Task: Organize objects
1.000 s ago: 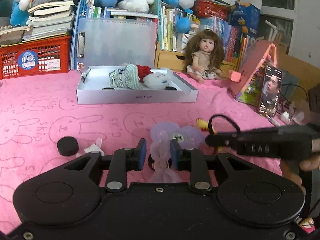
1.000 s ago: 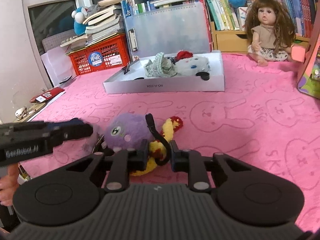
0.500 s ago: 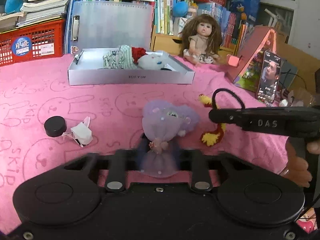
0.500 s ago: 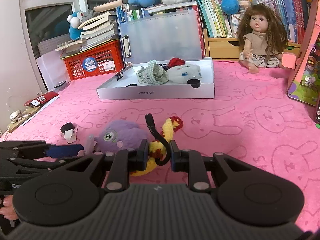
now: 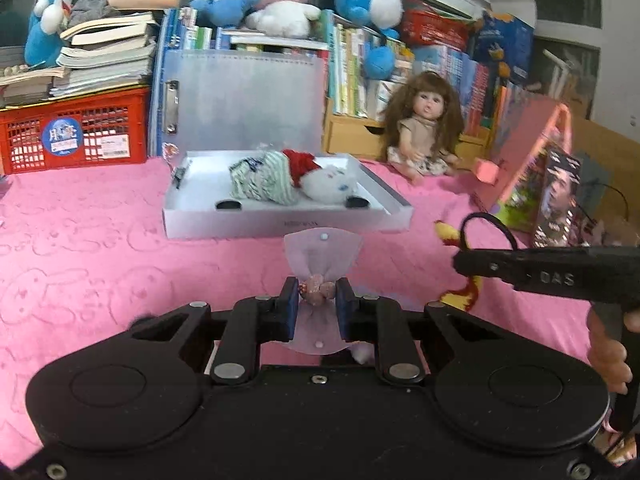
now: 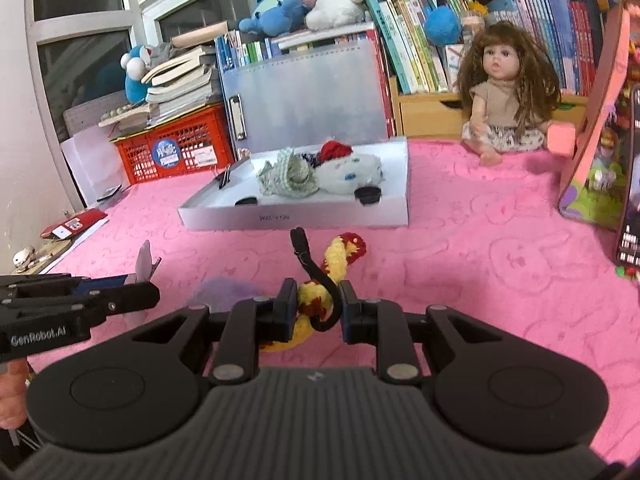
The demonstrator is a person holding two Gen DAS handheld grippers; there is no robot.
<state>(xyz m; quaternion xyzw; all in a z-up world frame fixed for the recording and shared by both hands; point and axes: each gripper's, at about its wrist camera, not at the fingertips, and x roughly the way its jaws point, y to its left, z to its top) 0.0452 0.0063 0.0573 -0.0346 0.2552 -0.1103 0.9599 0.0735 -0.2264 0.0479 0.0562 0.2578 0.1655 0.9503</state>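
A few soft toys already lie in the white box [image 5: 286,224] on the pink cloth [image 5: 100,248]; more is left. The left gripper [image 5: 317,294] pinches a sheer purple pouch [image 5: 322,250] at its tied neck, lifted clear. The right gripper [image 6: 319,306] clamps a yellow-red plush [image 6: 340,256] with a black loop, possibly off the cloth.

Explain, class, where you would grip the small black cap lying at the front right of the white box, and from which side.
Grip the black cap across its round side wall, coming from above. It lies flat and low inside the white box, near the front wall and beside the white plush, so a sideways approach looks blocked.
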